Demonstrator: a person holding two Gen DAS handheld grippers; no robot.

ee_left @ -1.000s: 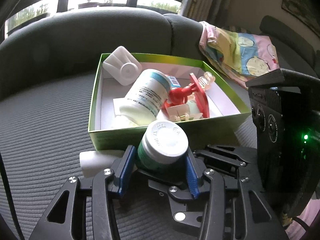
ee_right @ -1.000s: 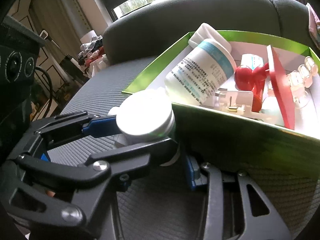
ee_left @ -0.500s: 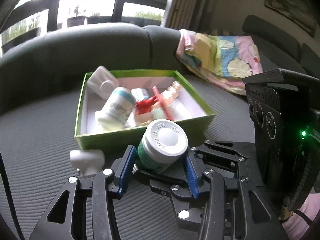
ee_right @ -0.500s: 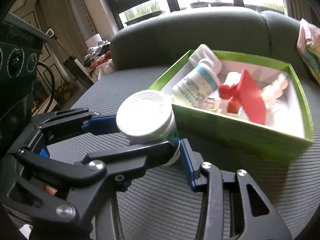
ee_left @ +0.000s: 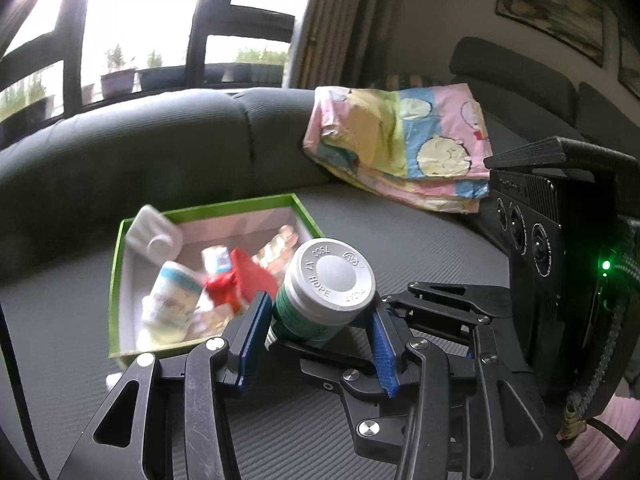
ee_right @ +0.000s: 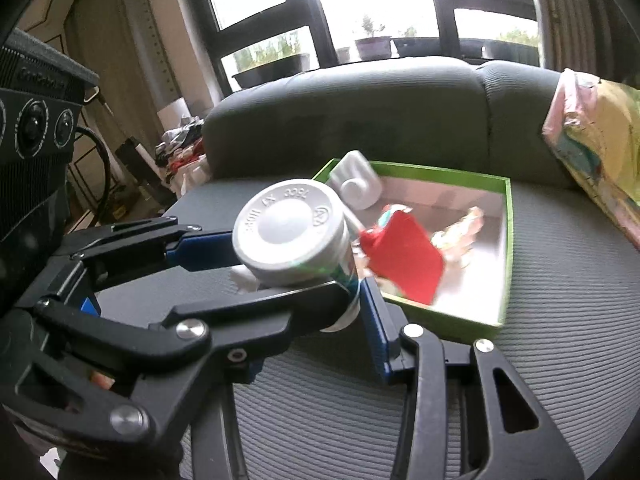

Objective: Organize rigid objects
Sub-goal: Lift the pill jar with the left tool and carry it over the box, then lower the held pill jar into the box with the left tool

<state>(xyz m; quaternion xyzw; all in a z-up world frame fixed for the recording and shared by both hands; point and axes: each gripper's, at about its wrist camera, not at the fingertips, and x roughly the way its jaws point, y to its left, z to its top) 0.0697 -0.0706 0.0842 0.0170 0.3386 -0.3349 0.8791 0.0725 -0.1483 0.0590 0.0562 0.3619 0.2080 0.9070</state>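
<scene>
A green bottle with a white screw cap point(ee_left: 330, 276) point(ee_right: 288, 232) hangs above the grey sofa seat, in front of the green box point(ee_left: 224, 206) point(ee_right: 440, 170). My left gripper point(ee_left: 320, 320) is shut on its body with the blue pads on both sides. My right gripper point(ee_right: 352, 300) is shut on the same bottle, coming in from the right side of the left wrist view. In the box lie a white labelled bottle point(ee_left: 172, 300), a red plastic piece point(ee_left: 248, 276) point(ee_right: 404, 256) and a white canister point(ee_left: 154, 236) point(ee_right: 356, 184).
A small white object point(ee_left: 114, 378) point(ee_right: 244, 276) lies on the seat just outside the box's near wall. A folded colourful cloth point(ee_left: 400, 148) point(ee_right: 592, 152) leans on the sofa back to the right. The grey backrest point(ee_left: 140, 148) rises behind the box.
Both grippers have risen and drawn back from the box with the bottle held between them. The box now looks smaller and lower. The white object has stayed on the seat.
</scene>
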